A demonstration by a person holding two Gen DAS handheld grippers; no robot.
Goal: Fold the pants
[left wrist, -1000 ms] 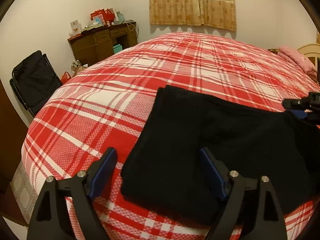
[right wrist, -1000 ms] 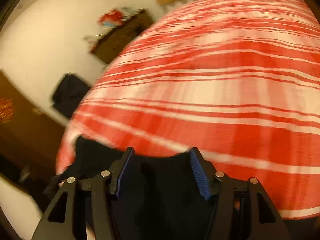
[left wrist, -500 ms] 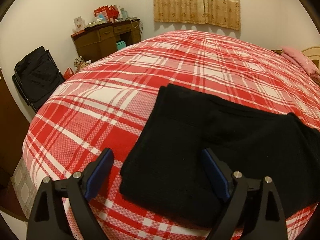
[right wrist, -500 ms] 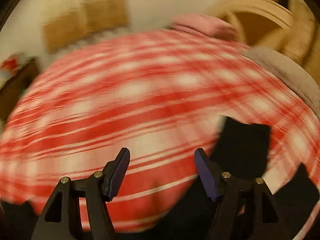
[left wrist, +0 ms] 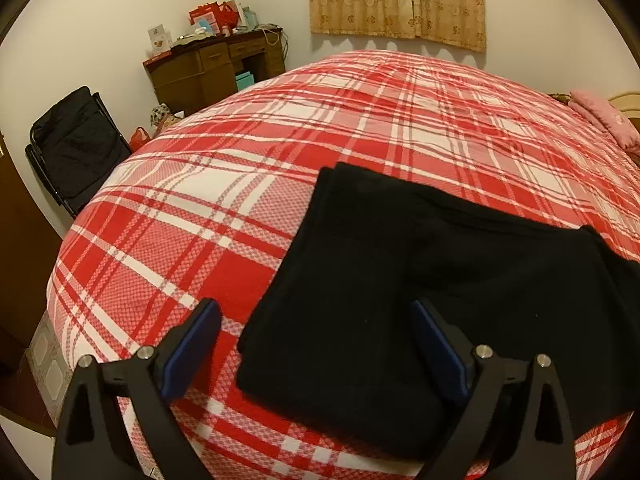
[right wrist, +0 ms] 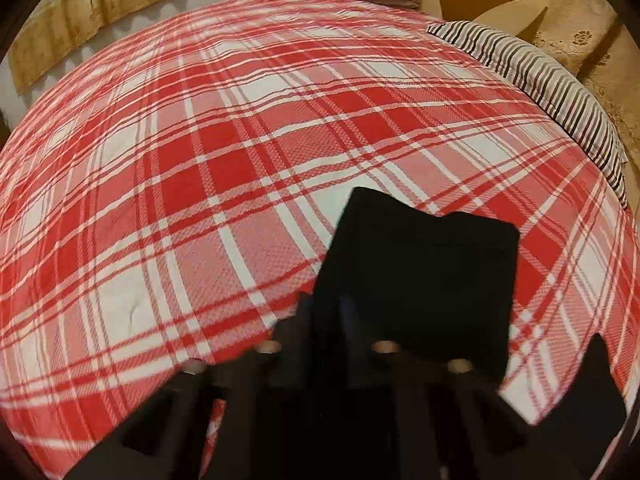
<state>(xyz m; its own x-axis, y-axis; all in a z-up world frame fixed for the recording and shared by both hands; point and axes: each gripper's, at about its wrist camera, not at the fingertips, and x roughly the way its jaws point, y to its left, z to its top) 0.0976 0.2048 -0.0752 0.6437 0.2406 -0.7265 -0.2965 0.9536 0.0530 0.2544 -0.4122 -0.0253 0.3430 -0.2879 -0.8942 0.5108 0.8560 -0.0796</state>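
A: Where are the black pants (left wrist: pixel 400 280)?

B: Lying folded on the bed's red plaid blanket (left wrist: pixel 248 208), near its front edge. In the right wrist view, the hem end (right wrist: pixel 424 264) lies flat on the plaid.

A: And the left hand-held gripper (left wrist: pixel 316 344)?

B: Spread wide and still widening above the near left corner of the fabric. Its fingers straddle that corner without pressing on it.

A: The right hand-held gripper (right wrist: pixel 344 328)?

B: Blurred and dark, but its fingers sit clenched together right at the pants' edge. Whether cloth is pinched between them, I cannot tell.
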